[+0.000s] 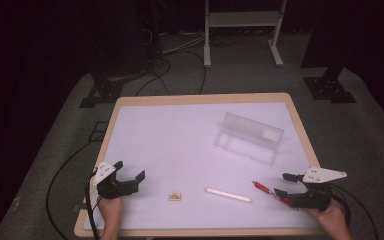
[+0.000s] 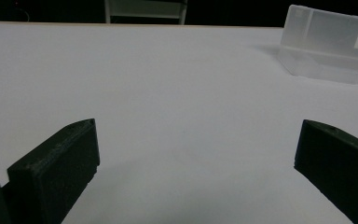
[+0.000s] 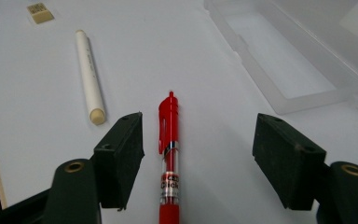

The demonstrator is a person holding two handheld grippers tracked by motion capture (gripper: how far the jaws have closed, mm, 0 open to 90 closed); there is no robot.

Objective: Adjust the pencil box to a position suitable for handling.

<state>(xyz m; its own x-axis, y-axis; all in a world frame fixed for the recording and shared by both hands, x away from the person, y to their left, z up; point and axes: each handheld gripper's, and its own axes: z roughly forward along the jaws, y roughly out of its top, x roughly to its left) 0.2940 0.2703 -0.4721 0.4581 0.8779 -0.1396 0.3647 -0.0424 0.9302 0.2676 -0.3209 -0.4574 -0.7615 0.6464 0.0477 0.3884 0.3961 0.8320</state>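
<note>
A red click pen [image 3: 169,154] lies flat on the white table between the jaws of my right gripper [image 3: 198,149], closer to the left jaw, and the jaws stand wide apart without touching it. From above, that pen [image 1: 270,192] lies at the front right, just left of the right gripper [image 1: 284,184]. A cream-white marker [image 1: 228,195] [image 3: 89,77] lies left of the pen. A small tan eraser [image 1: 175,197] [image 3: 40,12] sits further left. My left gripper [image 1: 130,170] [image 2: 196,154] is open over bare table at the front left.
A clear plastic pencil case [image 1: 250,136] [image 2: 328,44] [image 3: 289,60] lies open at the right middle of the white table [image 1: 180,145]. Cables and stand legs [image 1: 240,30] occupy the dark floor beyond the far edge.
</note>
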